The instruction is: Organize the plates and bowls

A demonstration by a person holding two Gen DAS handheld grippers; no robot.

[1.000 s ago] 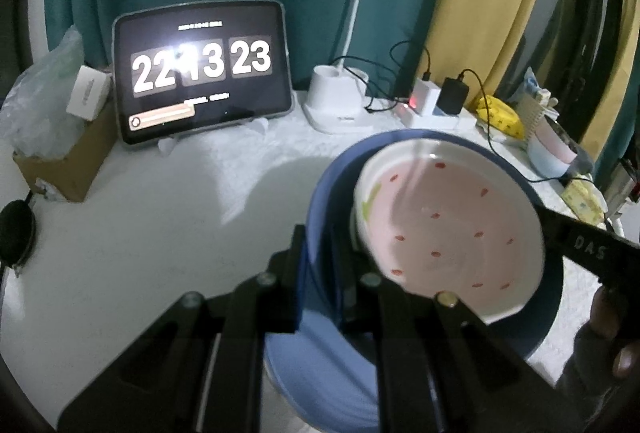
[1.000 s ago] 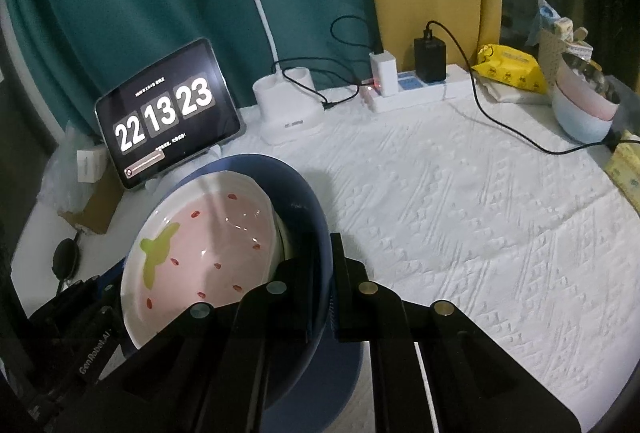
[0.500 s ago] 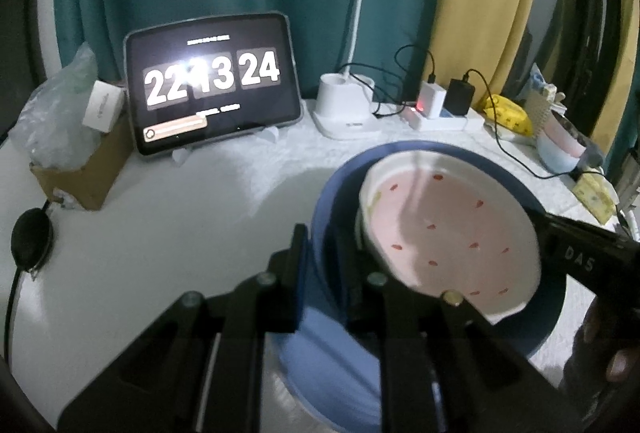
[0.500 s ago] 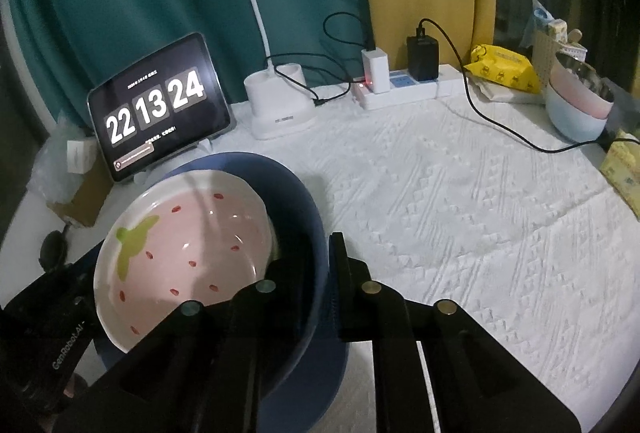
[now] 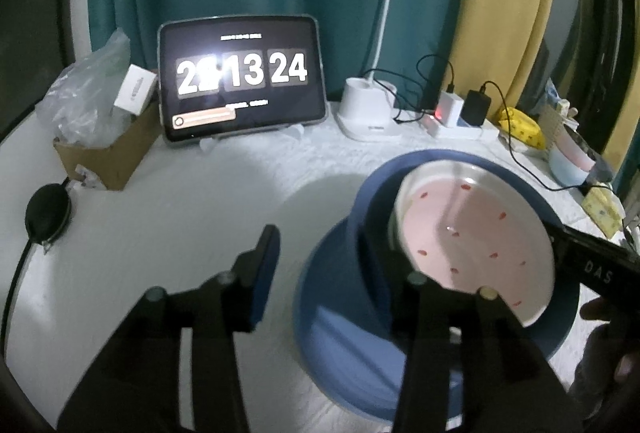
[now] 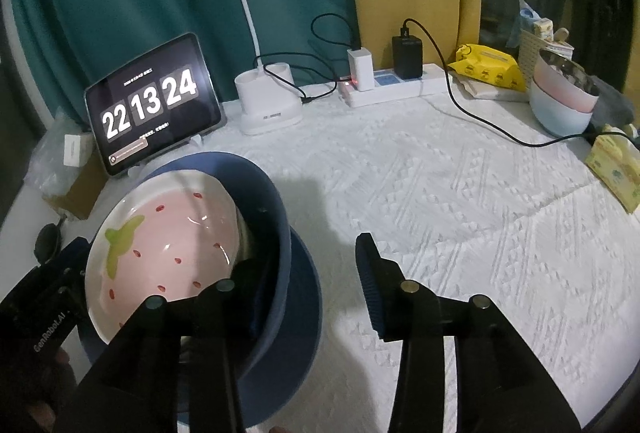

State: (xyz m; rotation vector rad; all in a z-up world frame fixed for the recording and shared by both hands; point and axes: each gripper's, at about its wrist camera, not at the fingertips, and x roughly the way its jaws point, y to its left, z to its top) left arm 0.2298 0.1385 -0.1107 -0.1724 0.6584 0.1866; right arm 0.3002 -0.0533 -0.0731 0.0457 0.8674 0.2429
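Release step of a stacking operation. The pink ceramic strawberry-patterned plate (image 6: pixel 160 245) is seen tilted inside the deep dark-blue bowl (image 6: pixel 276 217), which is seated on a flat blue plate (image 6: pixel 308 293); the stack rests on the white quilted cloth of the table (image 6: pixel 460 193), at about 8 o'clock of the right wrist view and 4 o'clock of the left wrist view.

The fingers of the left gripper (image 5: pixel 332 273) have just been opening and are parted about the bowl's wall: one pad stands clear at 9 o'clock of the bowl, the other lies inside the rim, so the wall is straddled but not seen to be pressed. The fingers of the right gripper (image 6: pixel 312 273) have likewise just been opening; one is inside the bowl, the other is clear over the cloth at 3 o'clock of it. Nothing is clamped by either.

The step in hand is judged to be the letting-go of the set-down stack. A straight withdrawal of both inner fingers up and off the rim is called for next, so that the leaning plate is not dragged. The pink and pale-blue nested bowls (image 6: pixel 560 97) at 2 o'clock of the right view are probably to be gathered afterwards.
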